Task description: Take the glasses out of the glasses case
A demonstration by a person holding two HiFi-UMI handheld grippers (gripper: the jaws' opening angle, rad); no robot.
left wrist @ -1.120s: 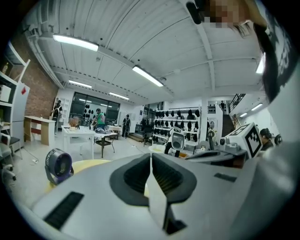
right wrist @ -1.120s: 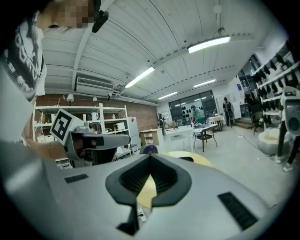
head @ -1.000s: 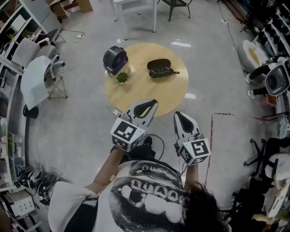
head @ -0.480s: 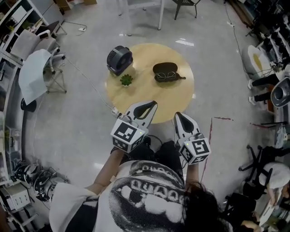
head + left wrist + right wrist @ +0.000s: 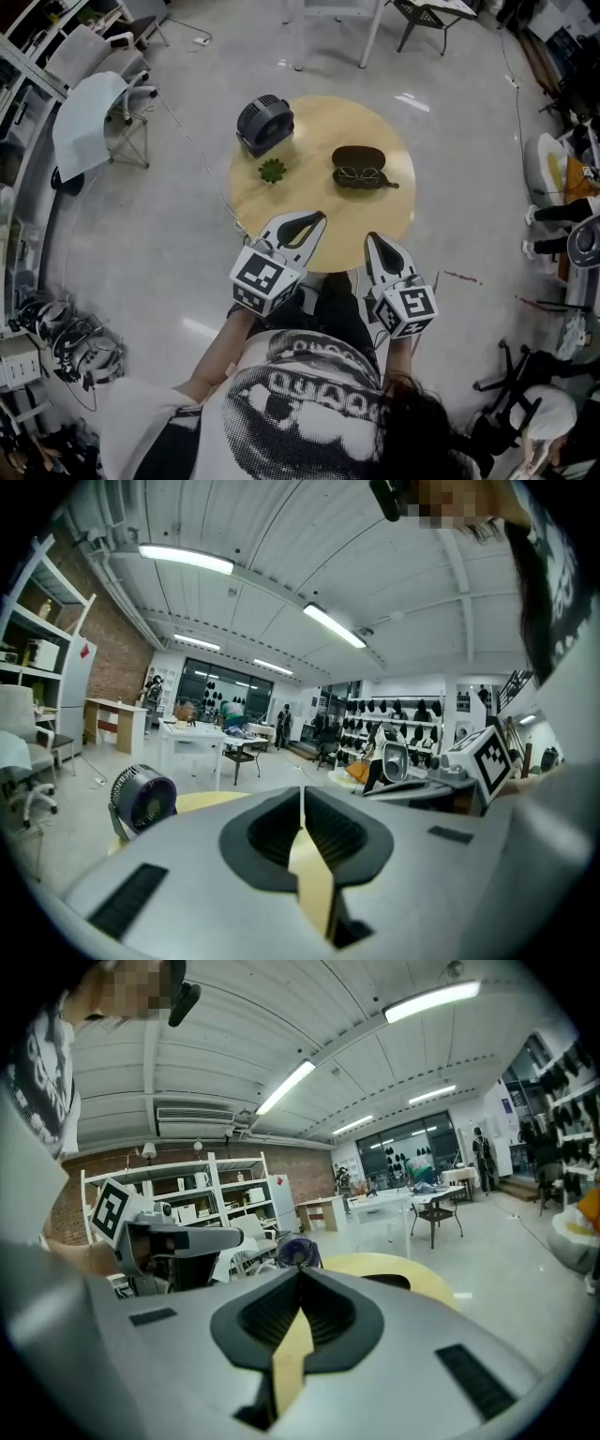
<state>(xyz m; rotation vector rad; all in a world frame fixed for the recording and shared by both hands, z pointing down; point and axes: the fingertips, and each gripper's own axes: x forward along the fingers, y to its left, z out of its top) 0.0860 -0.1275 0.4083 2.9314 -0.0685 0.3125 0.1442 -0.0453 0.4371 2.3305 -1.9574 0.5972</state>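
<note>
A dark glasses case lies open on the right part of the round wooden table, and the glasses rest in its near half. Both grippers hover at the table's near edge, well short of the case. My left gripper is shut and holds nothing. My right gripper is also shut and holds nothing. In the left gripper view the jaws meet at their tips above the table top. The right gripper view shows the case as a dark strip beyond the closed jaw tips.
A dark round fan stands at the table's far left, with a small green plant in front of it. A cable runs across the floor to the left. A white chair, shelves and a white table surround the spot.
Both grippers have come forward to the table's near edge, side by side. The table and case now lie closer and more to the right in the head view. Jaws stayed shut.
</note>
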